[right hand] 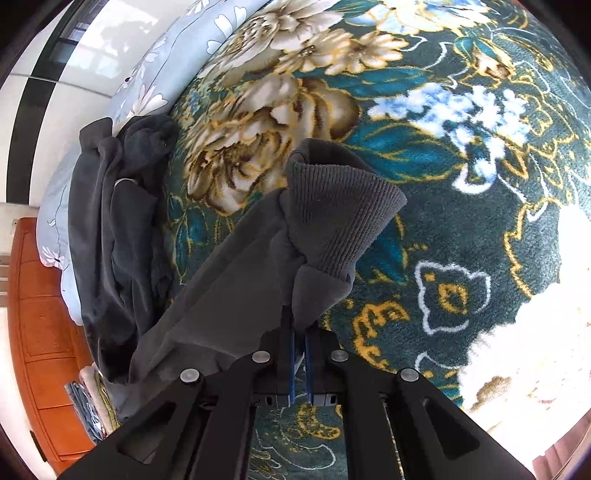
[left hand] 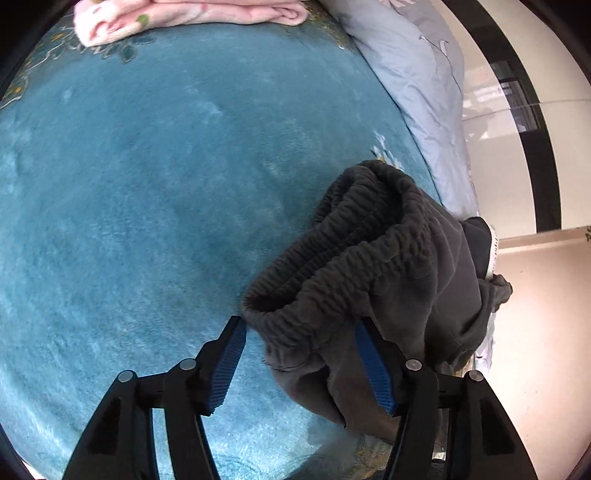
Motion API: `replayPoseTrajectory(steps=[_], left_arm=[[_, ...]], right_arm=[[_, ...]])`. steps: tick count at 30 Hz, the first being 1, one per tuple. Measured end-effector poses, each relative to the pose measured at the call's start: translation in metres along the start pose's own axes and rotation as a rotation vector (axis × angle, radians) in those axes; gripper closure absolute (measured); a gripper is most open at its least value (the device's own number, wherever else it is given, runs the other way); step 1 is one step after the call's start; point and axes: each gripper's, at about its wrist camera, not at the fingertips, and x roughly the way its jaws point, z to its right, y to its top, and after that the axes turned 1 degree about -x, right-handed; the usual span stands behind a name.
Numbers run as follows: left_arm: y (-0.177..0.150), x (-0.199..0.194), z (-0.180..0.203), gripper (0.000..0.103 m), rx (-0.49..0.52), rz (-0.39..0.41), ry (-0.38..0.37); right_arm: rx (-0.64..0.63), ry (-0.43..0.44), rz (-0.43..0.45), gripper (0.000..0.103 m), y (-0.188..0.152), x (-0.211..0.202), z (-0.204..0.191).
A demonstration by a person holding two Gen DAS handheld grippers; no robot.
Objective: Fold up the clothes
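Your right gripper (right hand: 300, 334) was closed on the cuff (right hand: 340, 206) of the grey pants (left hand: 388, 266), which lay on the bed (left hand: 147, 184). Your left gripper (left hand: 301, 354) stood wide open around the waistband (left hand: 325, 258). The fabric looked soft and floppy; I judge the thick elastic waistband was the best hold.

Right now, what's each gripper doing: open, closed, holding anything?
Left gripper: open, jaws either side of the dark grey pants' waistband, not clamped.
Right gripper: closed on the ribbed cuff end of the pants.

Dark grey sweatpants (left hand: 373, 266), ribbed cuff (right hand: 340, 210); teal plush blanket (left hand: 147, 177) with cream-gold floral pattern; pink flower-print towel (left hand: 184, 14); pale blue floral quilt (left hand: 417, 74); blue gripper pads (left hand: 229, 365).
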Motion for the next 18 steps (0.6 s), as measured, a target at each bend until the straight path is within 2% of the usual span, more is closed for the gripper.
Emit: replayPoseTrajectory(steps=[1,4,6,9,12,15,18], left_arm=[[0.001,0.002,0.005,0.052,0.025,-0.007,0.018],[0.002,0.003,0.018,0.065,0.094,0.000,0.096],[0.000,-0.005,0.024,0.069,0.122,0.033,0.112],[-0.001,-0.022,0.031,0.075,0.133,0.071,0.132],[-0.002,-0.056,0.033,0.081,0.088,0.136,0.077],[-0.014,-0.097,0.031,0.081,0.104,0.208,0.044],[-0.021,-0.085,0.020,0.081,0.132,0.174,0.120]], right_arm=[[0.003,-0.004,0.000,0.098,-0.001,0.000,0.000],[0.001,-0.012,0.002,0.098,-0.004,-0.002,-0.001],[-0.002,-0.012,0.005,0.098,-0.006,-0.003,-0.002],[-0.016,-0.008,0.015,0.098,-0.010,-0.007,-0.005],[-0.077,-0.004,0.031,0.099,-0.018,-0.020,-0.014],[-0.151,0.040,0.046,0.099,-0.032,-0.045,-0.021],[-0.207,0.014,0.011,0.099,-0.052,-0.052,-0.006]])
